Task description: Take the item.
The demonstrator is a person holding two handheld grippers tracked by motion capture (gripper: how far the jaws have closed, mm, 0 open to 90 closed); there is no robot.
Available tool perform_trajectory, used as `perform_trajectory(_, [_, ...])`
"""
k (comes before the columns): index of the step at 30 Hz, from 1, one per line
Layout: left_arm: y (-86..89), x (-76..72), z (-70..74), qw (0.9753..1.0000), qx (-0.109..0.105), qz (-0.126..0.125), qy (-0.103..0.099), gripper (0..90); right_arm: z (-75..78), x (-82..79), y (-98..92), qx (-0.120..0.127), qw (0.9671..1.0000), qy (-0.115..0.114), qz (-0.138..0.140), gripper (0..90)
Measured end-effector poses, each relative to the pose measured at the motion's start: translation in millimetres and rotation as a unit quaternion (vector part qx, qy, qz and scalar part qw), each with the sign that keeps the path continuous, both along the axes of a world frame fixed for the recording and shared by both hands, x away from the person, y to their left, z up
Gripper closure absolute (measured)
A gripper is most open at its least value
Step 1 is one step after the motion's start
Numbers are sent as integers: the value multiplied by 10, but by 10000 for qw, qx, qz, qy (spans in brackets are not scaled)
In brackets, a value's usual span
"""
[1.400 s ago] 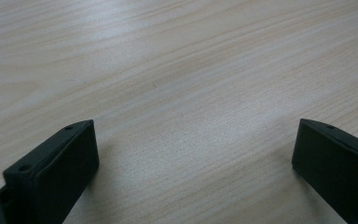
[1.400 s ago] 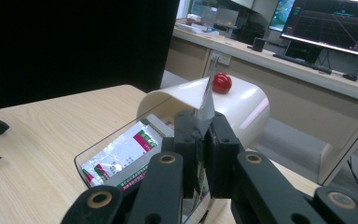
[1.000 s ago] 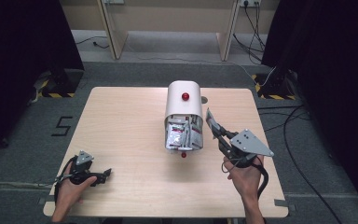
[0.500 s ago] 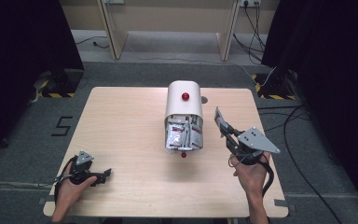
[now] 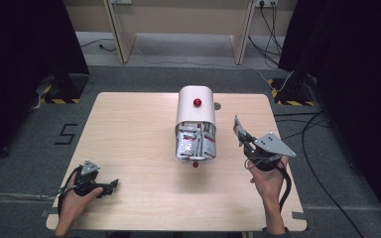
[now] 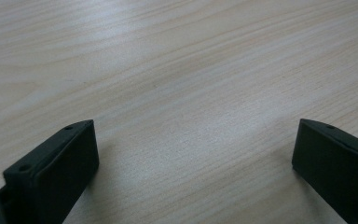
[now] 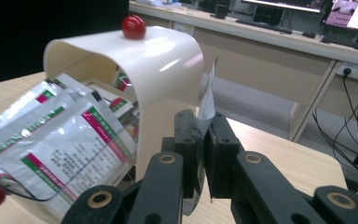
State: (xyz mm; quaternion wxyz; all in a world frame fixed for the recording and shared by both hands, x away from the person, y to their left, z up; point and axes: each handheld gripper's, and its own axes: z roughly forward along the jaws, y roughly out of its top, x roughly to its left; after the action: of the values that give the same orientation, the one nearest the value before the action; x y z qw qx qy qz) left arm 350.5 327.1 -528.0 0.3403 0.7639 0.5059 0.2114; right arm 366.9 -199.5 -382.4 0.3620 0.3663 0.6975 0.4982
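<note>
Clamping one foil sachet (image 7: 208, 100) edge-on near the table's (image 5: 129, 129) right edge, the right gripper (image 5: 241, 135) should lift it clear of the white dispenser (image 5: 196, 106) at the table's middle without twisting, while the left gripper (image 5: 110, 184) rests open near the front-left corner.

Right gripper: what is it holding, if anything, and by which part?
The right gripper is shut on a sachet, pinched by its lower edge; the left gripper holds nothing.
</note>
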Motion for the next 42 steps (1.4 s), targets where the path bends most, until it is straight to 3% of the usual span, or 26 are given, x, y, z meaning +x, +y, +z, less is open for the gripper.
perform_trajectory(14, [0, 0, 0, 10000, -1, 0, 1, 0, -218, 172, -66, -70, 9993, 327, -172, 850])
perform_trajectory(28, [0, 0, 0, 10000, 0, -2, 1, 0, -332, 260, -83, -111, 9985, 484, -218, 850])
perform_trajectory(42, [0, 0, 0, 10000, -3, 0, 2, 0, -711, 482, -99, -197, 9947, 969, -278, 850])
